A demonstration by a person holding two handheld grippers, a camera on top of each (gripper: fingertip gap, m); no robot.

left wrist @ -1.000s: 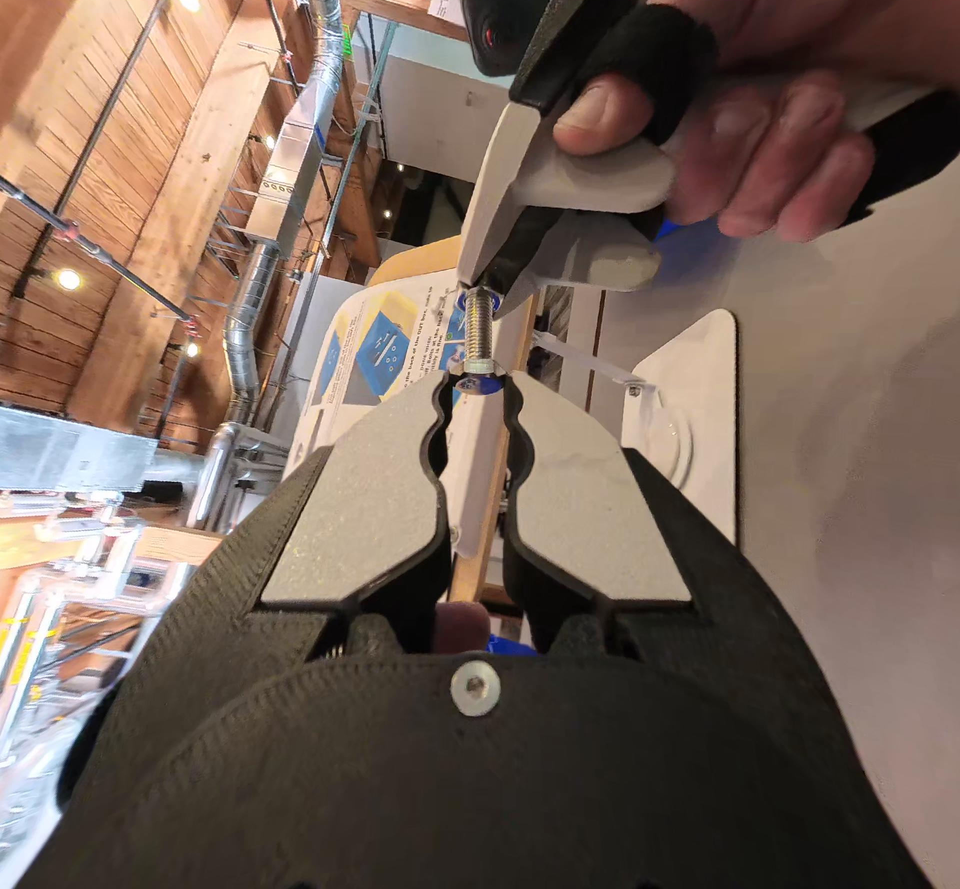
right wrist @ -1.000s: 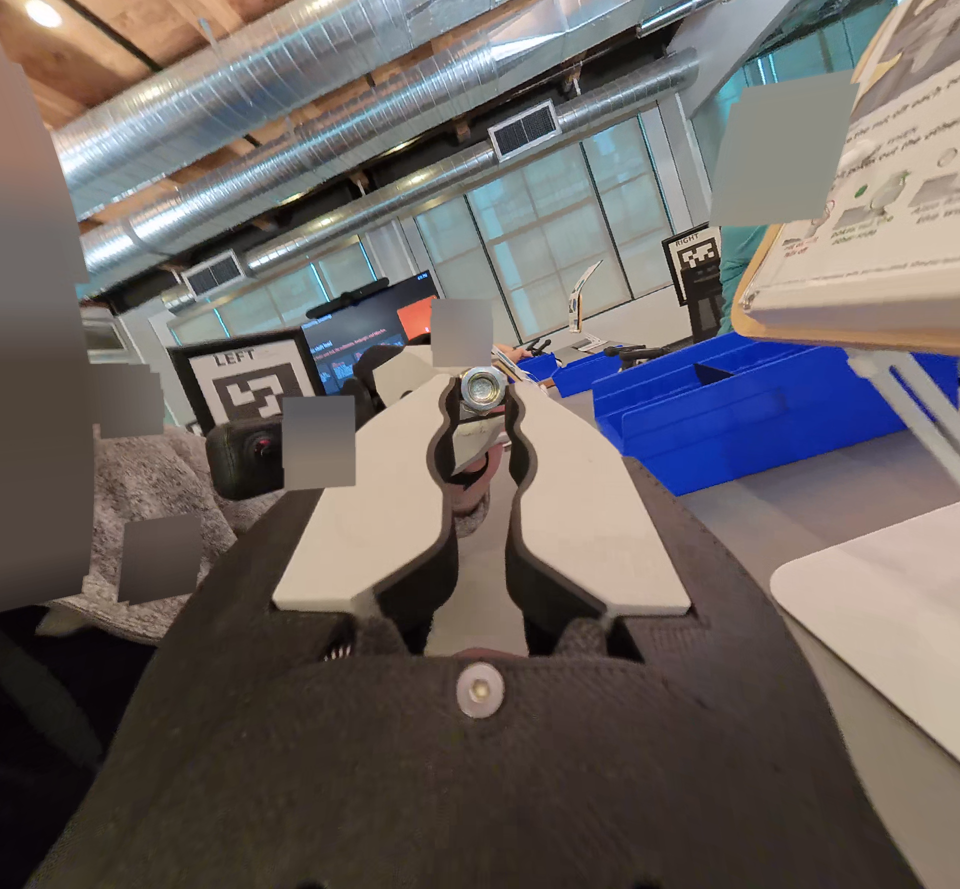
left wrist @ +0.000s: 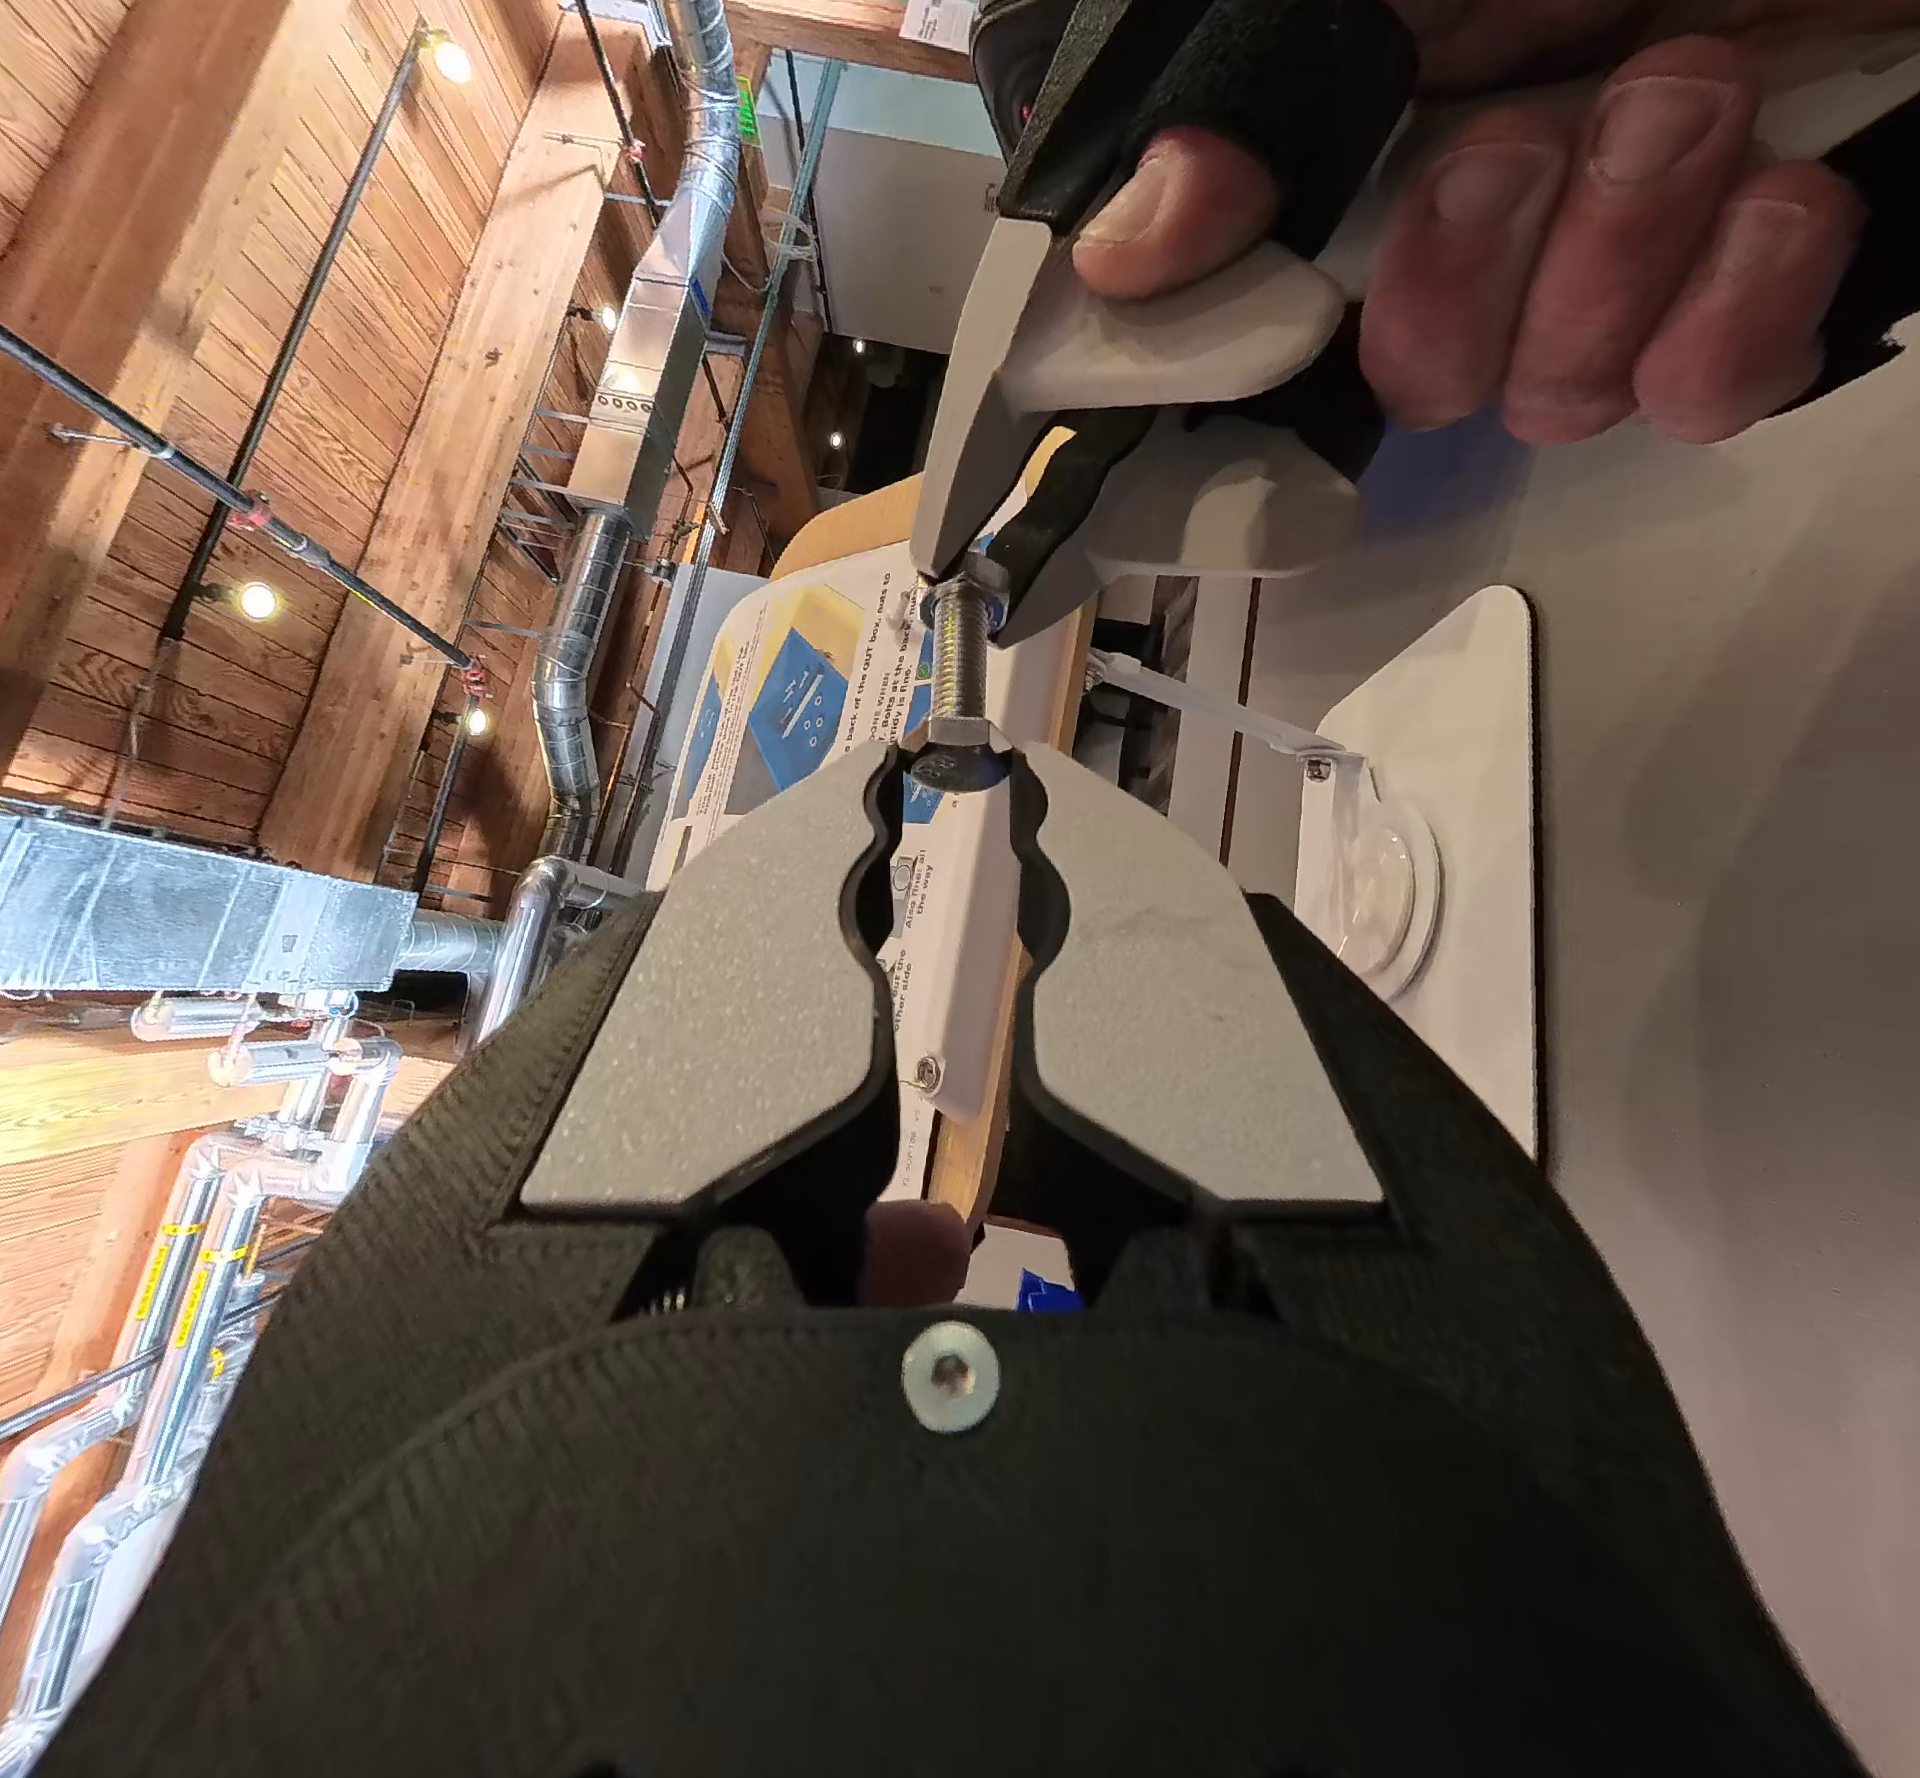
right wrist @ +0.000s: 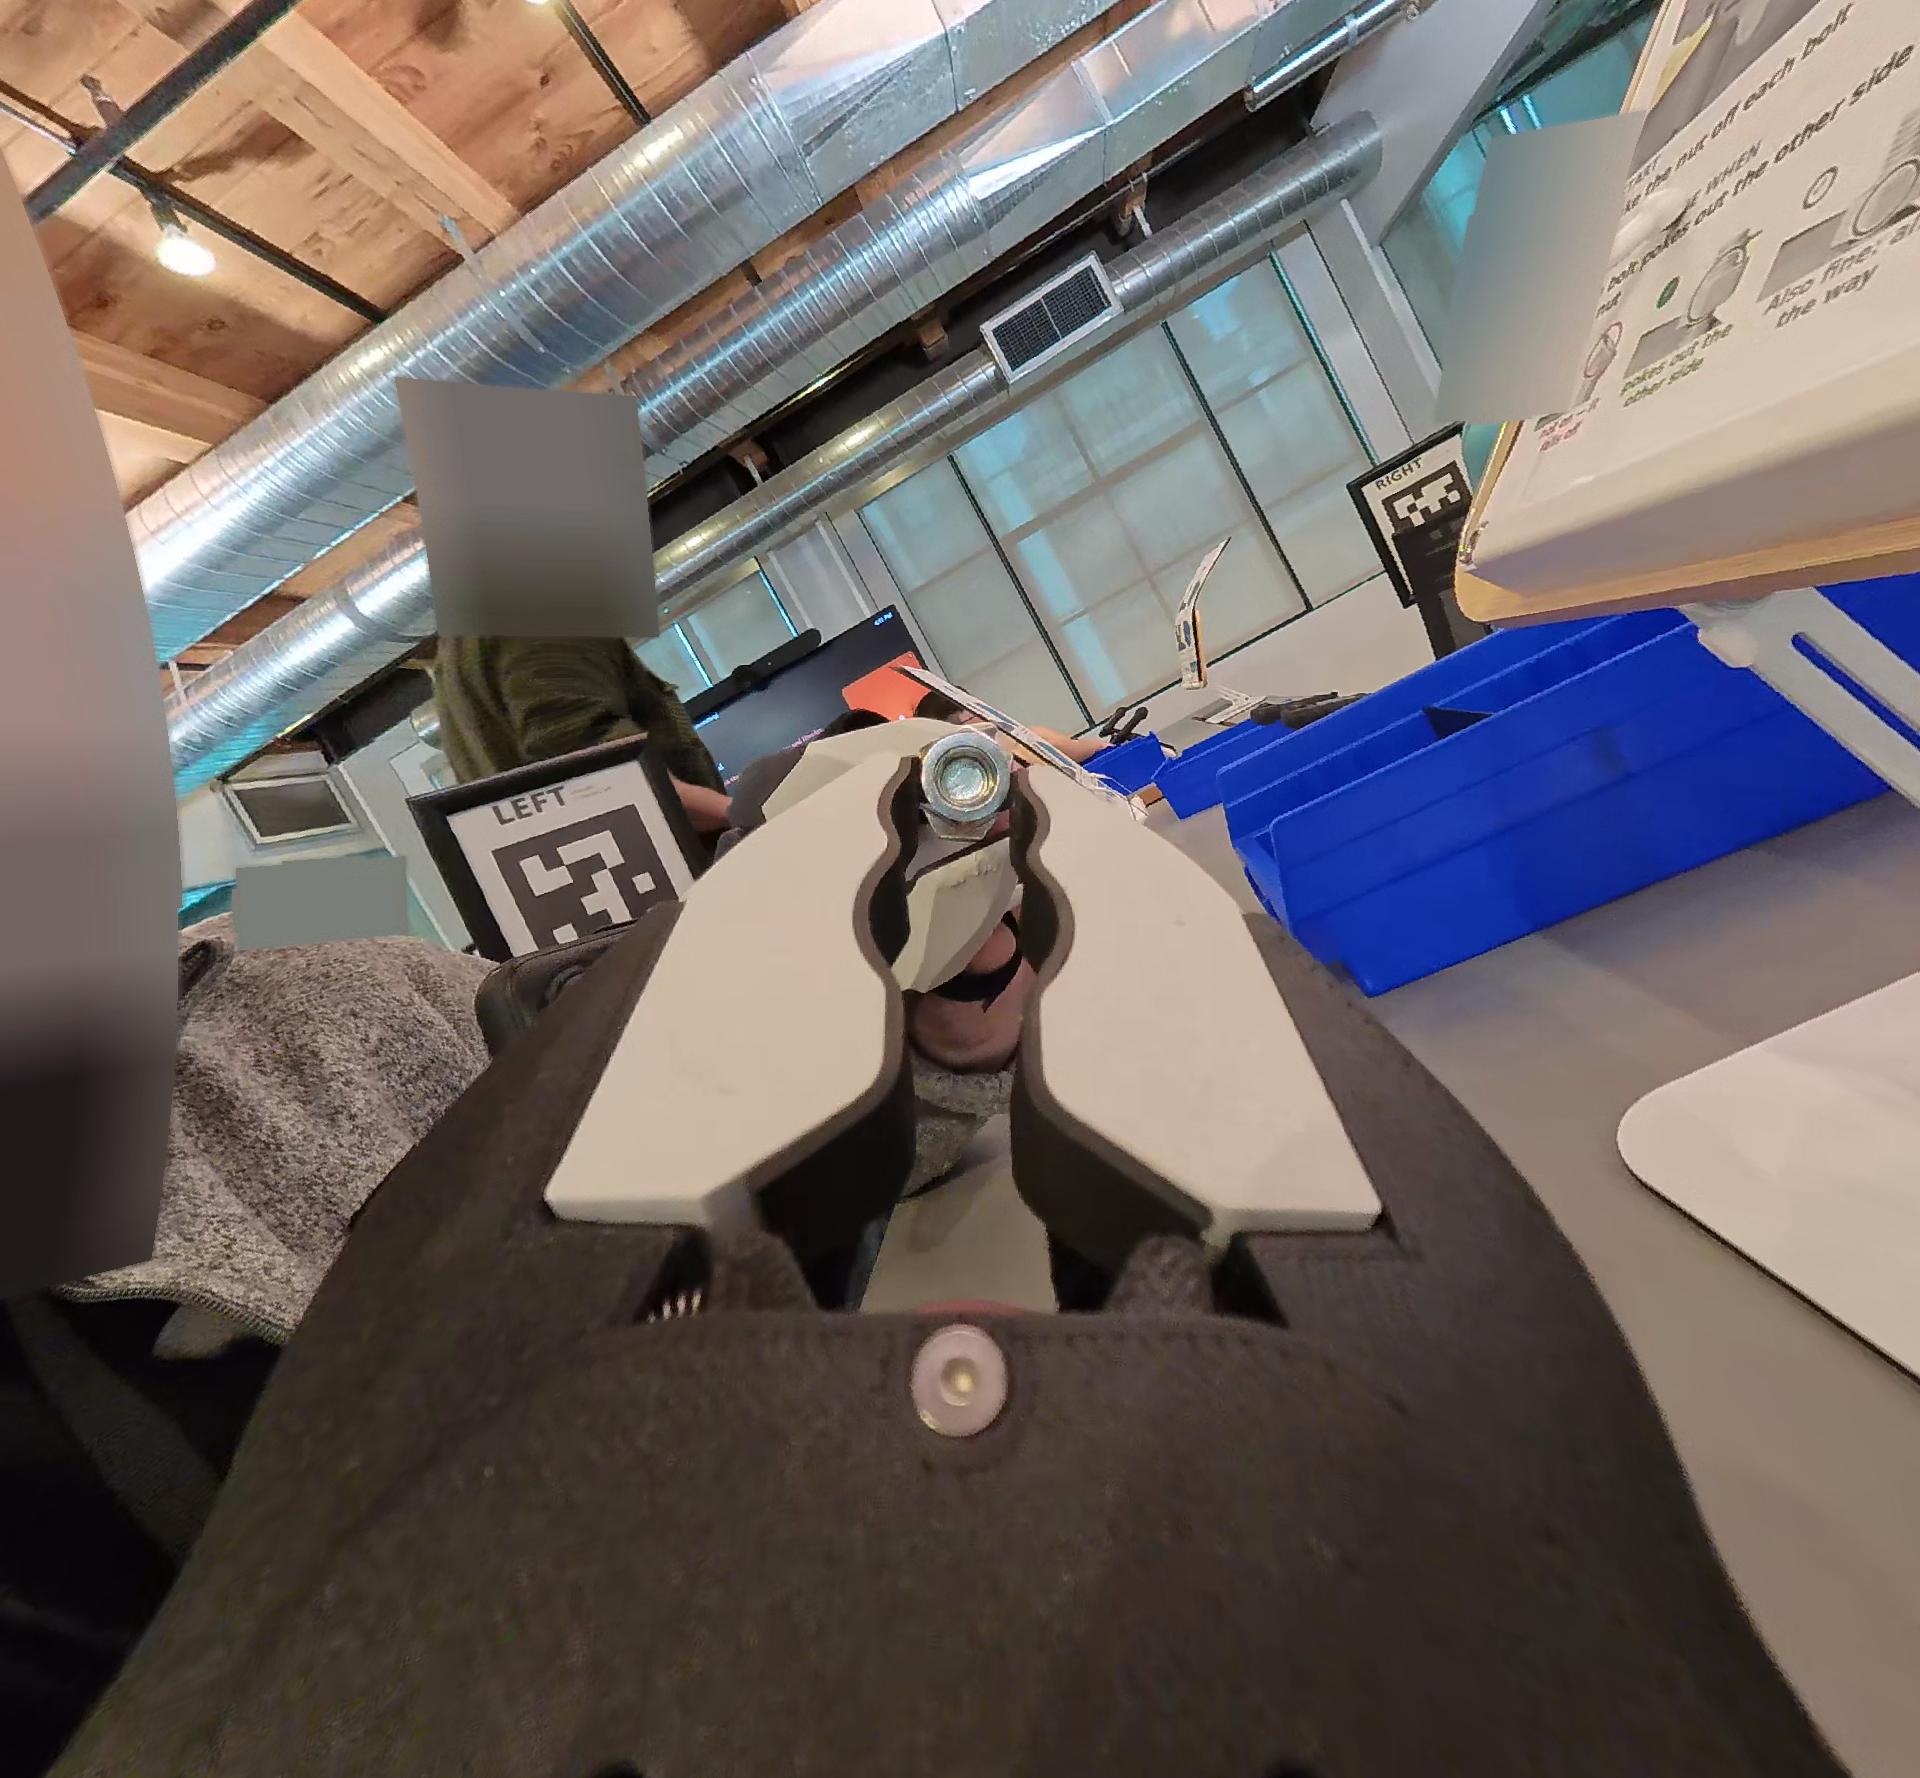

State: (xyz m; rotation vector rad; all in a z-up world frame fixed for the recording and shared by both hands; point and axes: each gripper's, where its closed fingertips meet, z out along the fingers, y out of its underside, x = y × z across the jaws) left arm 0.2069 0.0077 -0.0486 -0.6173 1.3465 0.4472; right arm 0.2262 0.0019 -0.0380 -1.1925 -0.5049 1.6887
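1 steel bolt (left wrist: 951, 663): head clamped in left gripper (left wrist: 954, 764), held as before; 1 hex nut (right wrist: 964, 781) at its far end, clamped in right gripper (right wrist: 966, 798). Nothing shifted; nut remained on the thread, above the grey worktop (left wrist: 1714, 793)

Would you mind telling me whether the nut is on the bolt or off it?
On. The nut, gripped by the right gripper, sits at the far end of the bolt, whose hex head the left gripper holds.

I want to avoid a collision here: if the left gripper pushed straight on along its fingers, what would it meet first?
The left gripper holds a bolt by its head; straight ahead, the right gripper grips the nut on the bolt's far end. It would likely meet those fingers first.
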